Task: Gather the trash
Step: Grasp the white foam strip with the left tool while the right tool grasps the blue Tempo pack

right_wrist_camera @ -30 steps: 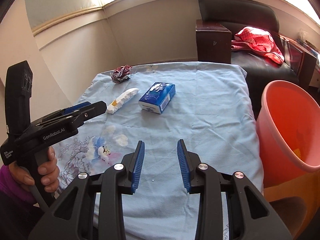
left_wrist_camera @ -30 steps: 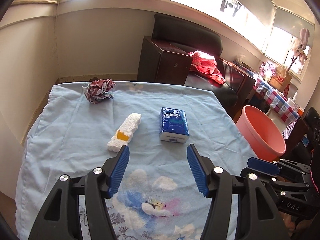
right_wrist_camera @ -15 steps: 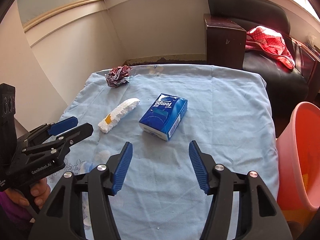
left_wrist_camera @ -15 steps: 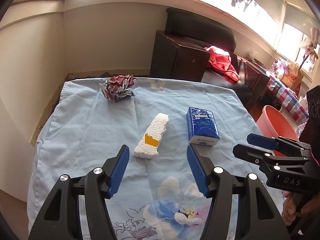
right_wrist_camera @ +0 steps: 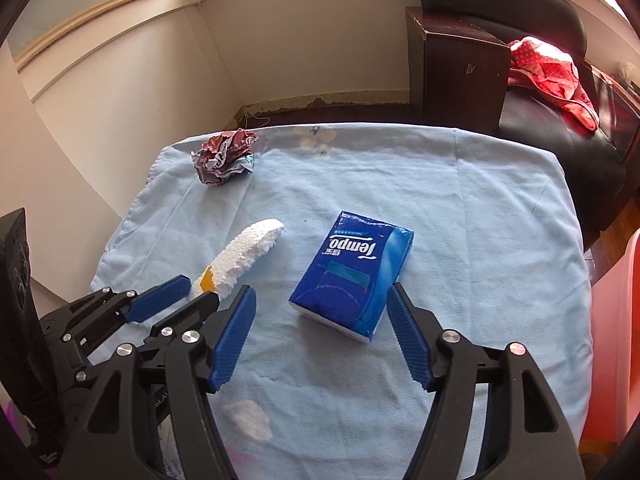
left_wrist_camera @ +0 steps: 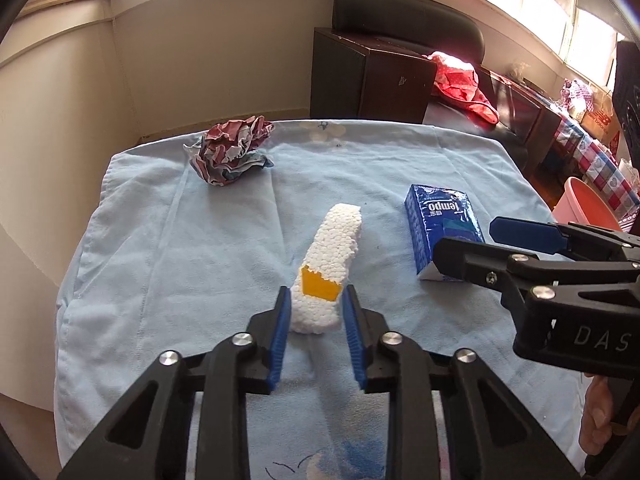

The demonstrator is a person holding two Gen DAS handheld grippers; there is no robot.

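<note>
A white foam piece [left_wrist_camera: 334,256] with a yellow patch lies on the blue cloth. My left gripper [left_wrist_camera: 316,300] has closed its blue pads on the foam's near end; it also shows in the right wrist view [right_wrist_camera: 192,286], around the foam [right_wrist_camera: 248,252]. A blue Tempo tissue pack [right_wrist_camera: 352,276] lies between my right gripper's [right_wrist_camera: 322,300] wide-open fingers, near their tips. The pack also shows in the left wrist view [left_wrist_camera: 440,228]. A crumpled red-and-white paper ball [left_wrist_camera: 232,150] lies at the far left of the cloth.
The table is covered by a light blue cloth [right_wrist_camera: 460,200]. A pink bucket [left_wrist_camera: 592,204] stands beyond the table's right edge. A dark cabinet [left_wrist_camera: 368,76] and a black sofa with red cloth [left_wrist_camera: 464,80] stand behind. A wall runs along the left.
Both grippers moved forward over the table. My left gripper closed from open onto the foam piece's near end. My right gripper opened wider and came up around the tissue pack.
</note>
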